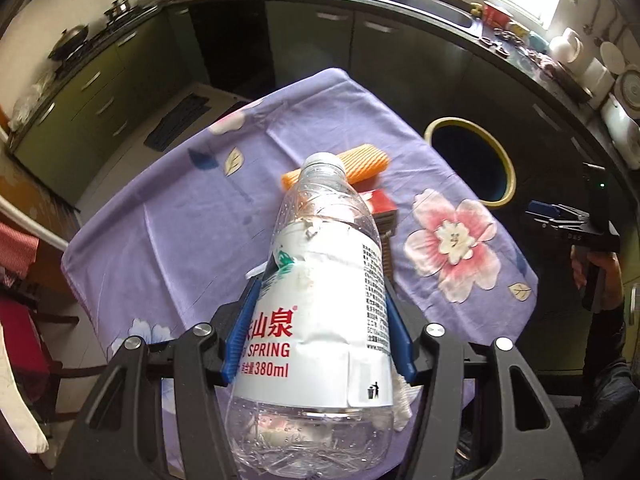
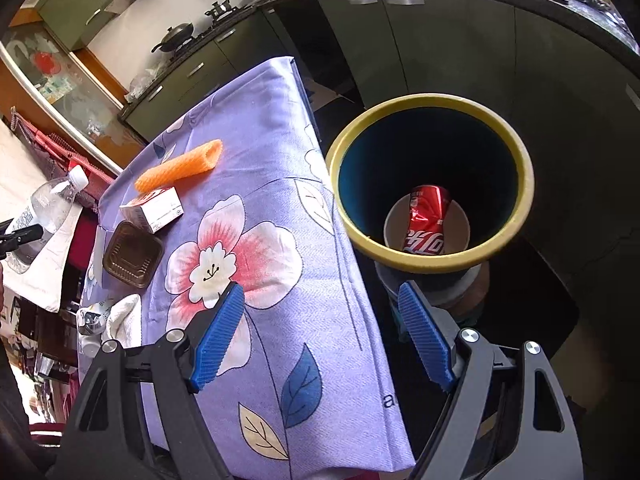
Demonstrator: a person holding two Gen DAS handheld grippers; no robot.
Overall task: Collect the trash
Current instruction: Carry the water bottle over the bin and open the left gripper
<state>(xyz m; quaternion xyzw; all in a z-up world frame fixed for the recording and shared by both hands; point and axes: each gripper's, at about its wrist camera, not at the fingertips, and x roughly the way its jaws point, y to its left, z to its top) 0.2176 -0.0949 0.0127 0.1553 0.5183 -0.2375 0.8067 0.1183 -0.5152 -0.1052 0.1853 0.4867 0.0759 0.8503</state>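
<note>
My left gripper (image 1: pixel 322 280) is shut on a clear plastic water bottle (image 1: pixel 320 300) with a white label, cap pointing away, held above the purple flowered tablecloth (image 1: pixel 180 220). In the right wrist view the bottle (image 2: pixel 44 208) shows at the far left. On the cloth lie an orange foam net tube (image 2: pixel 180 168), a small red-and-white box (image 2: pixel 154 210), a brown plastic tray (image 2: pixel 132 256) and crumpled white tissue (image 2: pixel 122 316). My right gripper (image 2: pixel 320 296) stands open with nothing in it, over the table's edge beside the yellow-rimmed bin (image 2: pixel 420 262). A red can (image 2: pixel 426 220) lies inside the bin.
The bin (image 1: pixel 432 128) stands on the floor off the table's far right side. Dark green cabinets and a black counter with a sink (image 1: pixel 432 8) curve behind. A wok (image 1: pixel 70 40) sits on the stove at left. A chair with red fabric (image 1: pixel 16 248) stands left of the table.
</note>
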